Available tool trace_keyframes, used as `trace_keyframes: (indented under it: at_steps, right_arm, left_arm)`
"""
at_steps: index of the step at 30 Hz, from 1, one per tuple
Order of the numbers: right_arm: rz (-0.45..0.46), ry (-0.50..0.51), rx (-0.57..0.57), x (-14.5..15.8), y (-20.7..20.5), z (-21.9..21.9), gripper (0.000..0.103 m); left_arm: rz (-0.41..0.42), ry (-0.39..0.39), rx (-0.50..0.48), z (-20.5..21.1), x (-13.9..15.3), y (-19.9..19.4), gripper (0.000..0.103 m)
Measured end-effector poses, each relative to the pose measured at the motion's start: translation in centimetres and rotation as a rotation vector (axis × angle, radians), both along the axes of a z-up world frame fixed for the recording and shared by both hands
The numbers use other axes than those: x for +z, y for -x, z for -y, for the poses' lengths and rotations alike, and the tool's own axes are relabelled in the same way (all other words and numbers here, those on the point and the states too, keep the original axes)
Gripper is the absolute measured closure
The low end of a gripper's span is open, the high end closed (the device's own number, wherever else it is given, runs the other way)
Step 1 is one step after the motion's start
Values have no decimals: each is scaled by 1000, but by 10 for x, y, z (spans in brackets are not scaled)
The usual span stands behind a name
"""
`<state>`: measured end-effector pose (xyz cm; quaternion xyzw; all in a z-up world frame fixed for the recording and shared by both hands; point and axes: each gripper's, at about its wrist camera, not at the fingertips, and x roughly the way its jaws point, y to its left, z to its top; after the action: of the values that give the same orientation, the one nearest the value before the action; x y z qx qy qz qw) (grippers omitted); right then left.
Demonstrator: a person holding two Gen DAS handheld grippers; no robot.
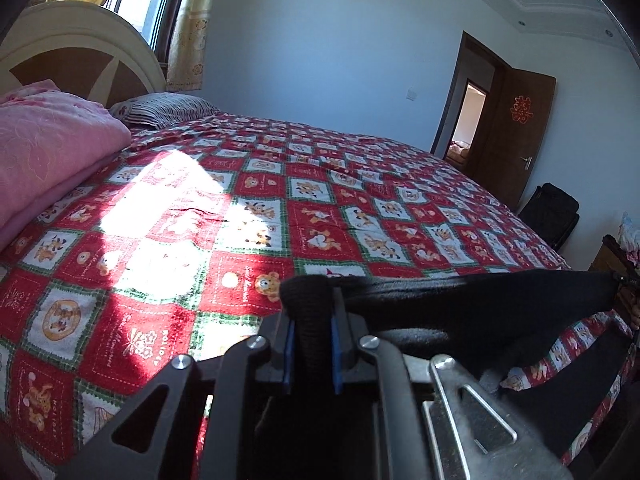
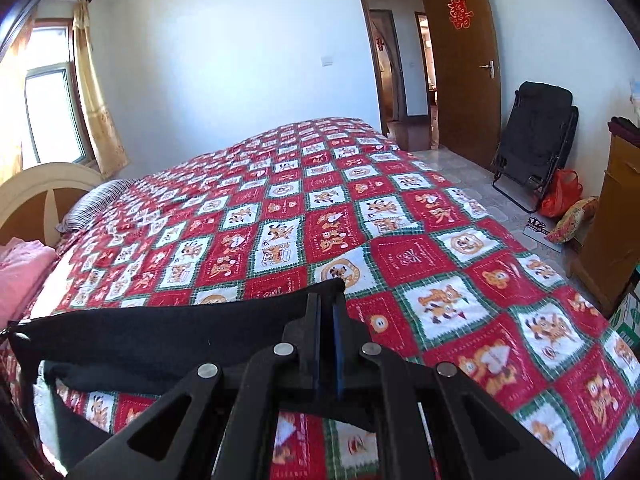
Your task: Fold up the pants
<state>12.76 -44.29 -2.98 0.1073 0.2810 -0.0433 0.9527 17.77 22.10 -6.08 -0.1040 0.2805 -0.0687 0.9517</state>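
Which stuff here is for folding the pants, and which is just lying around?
For the job: pants, left gripper, right gripper, both shut on the pants, bedspread.

Lying about: pink blanket, pillow, folding chair, red bag.

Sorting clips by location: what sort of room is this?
A home bedroom: a bed under a red patchwork cover, a headboard, and a striped pillow.
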Motion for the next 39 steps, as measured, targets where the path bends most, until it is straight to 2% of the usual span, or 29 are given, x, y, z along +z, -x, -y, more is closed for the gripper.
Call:
trace_keyframes:
  at_steps: [8, 12, 19, 25, 27, 29, 32, 36, 39]
  right_arm:
    - [38, -32, -7, -2, 60, 8, 98]
    - [34, -60, -13, -14, 87, 17, 98]
    - [-41, -57, -14, -49, 113, 25, 98]
    - [-78, -30, 10, -62, 130, 24, 97]
    - [-78, -27, 0, -61, 136, 26, 92]
    - [-83, 1, -28, -58, 144, 27, 72]
    - [-62, 45, -67, -48, 157, 22, 51]
    - [-5, 129, -42, -23, 165, -12, 50]
    - [25, 159, 94, -7, 157, -63, 50]
  left_arm:
    - [64, 16, -27, -4, -5, 42, 88]
    - [96, 7, -48, -4, -15, 67, 88]
    - [44, -22, -67, -2, -54, 96, 86]
    - [35, -54, -68, -5, -67, 117, 75]
    - [28, -75, -77, -6, -68, 122, 74]
    - [21, -110, -77, -5, -69, 127, 67]
    - [21, -209, -66, 1, -69, 138, 54]
    - [30, -323, -83, 12, -72, 145, 51]
    - [42, -387, -71, 21, -74, 143, 51]
